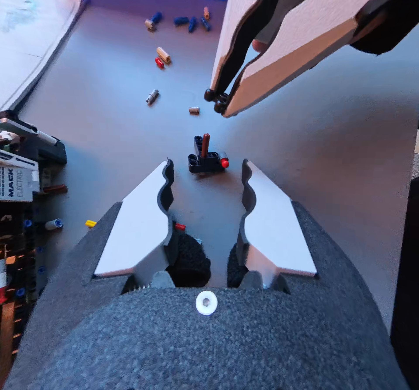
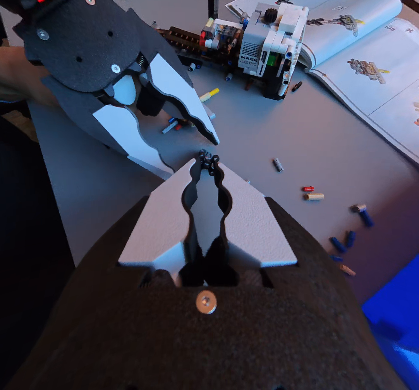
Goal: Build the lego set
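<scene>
Partly built: white truck cab [image 2: 269,48] stood upper centre beside the open manual [image 2: 374,66]. Right gripper [image 2: 207,164] was clamped on a small black beam [image 2: 208,160]. Left gripper [image 1: 207,170] gaped over the black sub-assembly [image 1: 205,157], frame centre. Loose pins [image 1: 191,22] remained unfitted.

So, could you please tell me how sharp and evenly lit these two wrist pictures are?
Left wrist view: the small black assembly between the open left tongs is sharp, the booklet at the left edge smeared, and fisheye bends the edges. Right wrist view: the right tongs pinching a black piece are crisp, the blue pins soft, with a bluish-violet cast lower right.
</scene>
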Demonstrator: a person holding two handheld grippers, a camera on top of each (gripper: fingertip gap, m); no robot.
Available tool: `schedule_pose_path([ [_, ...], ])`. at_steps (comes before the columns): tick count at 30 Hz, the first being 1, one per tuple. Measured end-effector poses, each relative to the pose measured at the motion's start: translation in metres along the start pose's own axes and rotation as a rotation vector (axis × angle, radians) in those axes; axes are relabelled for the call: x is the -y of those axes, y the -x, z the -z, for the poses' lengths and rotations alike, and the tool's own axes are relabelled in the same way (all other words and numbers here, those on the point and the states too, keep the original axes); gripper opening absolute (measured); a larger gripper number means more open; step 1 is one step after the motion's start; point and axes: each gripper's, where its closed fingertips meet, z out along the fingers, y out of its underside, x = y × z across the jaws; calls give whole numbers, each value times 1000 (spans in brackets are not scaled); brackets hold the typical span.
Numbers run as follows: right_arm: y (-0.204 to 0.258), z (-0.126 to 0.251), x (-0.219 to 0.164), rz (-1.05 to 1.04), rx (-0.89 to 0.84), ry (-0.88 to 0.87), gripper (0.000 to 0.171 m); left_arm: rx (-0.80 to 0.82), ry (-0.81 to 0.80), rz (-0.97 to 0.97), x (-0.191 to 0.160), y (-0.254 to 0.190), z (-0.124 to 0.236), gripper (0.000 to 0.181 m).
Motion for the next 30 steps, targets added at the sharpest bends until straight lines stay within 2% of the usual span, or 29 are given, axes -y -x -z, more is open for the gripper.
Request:
schedule_pose_path([
  [8,3,3,-2,-50,27,-49,10,24,-7,-4,2,-4,-4,47],
  [11,5,5,-4,-84,37,-74,10,-9,-6,-18,3,-8,-6,33],
  [16,2,10,-4,-101,15,-94,10,-5,-3,-105,7,-11,-3,32],
  [19,3,18,9,-107,4,-137,10,146,-76,-255,25,2,21,32],
  [22,11,23,30,-75,-7,-193,10,332,-77,-293,26,32,59,32],
  [26,34,5,66,68,-51,-298,10,490,-62,-371,-7,56,93,32],
  [30,58,-35,77,158,-104,-330,10,616,-38,-421,-43,67,98,32],
])
